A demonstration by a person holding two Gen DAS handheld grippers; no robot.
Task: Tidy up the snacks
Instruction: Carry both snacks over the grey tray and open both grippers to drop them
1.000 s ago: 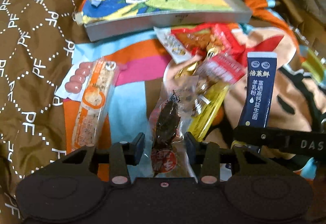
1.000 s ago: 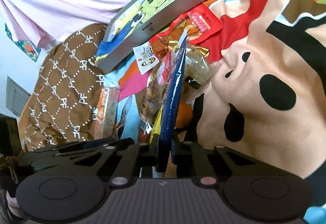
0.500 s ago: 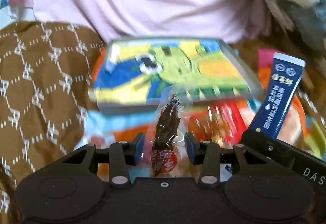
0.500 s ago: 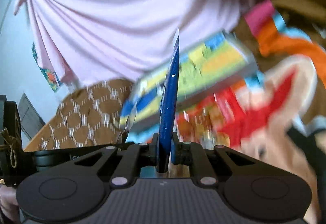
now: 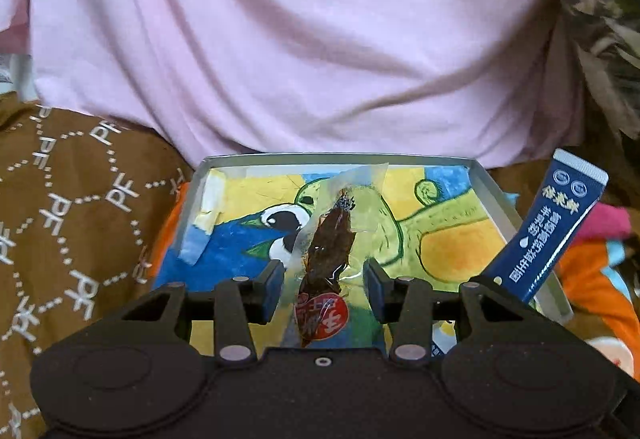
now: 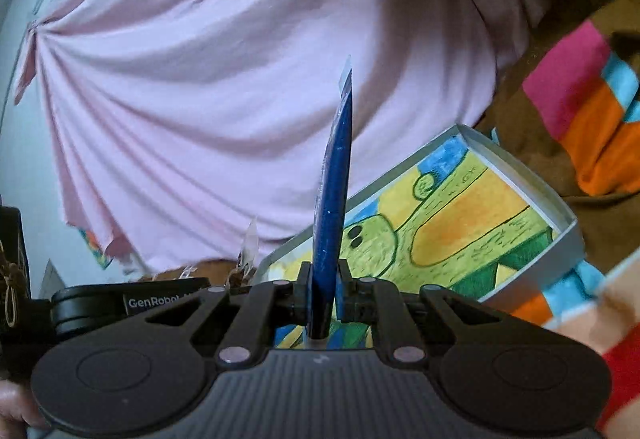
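Note:
My left gripper (image 5: 324, 287) is shut on a clear packet (image 5: 329, 239) with a dark dried snack and a red label, held upright over the tray. The tray (image 5: 336, 158) is a shallow grey box with a yellow, green and blue cartoon drawing inside. My right gripper (image 6: 324, 291) is shut on a dark blue sachet (image 6: 335, 179), which stands edge-on above the tray's near corner (image 6: 520, 169). In the left wrist view the blue sachet (image 5: 550, 235) leans over the tray's right rim. Nothing else lies in the part of the tray that shows.
A person's pink shirt (image 5: 300, 39) fills the space just behind the tray. A brown patterned blanket (image 5: 72, 207) lies to the left, and a bright orange, pink and blue blanket (image 6: 592, 119) to the right. The other gripper's body (image 6: 128, 301) sits at lower left in the right wrist view.
Both grippers rose from the snack pile on the blanket and moved over the tray, each carrying its packet. The pile has dropped out of view.

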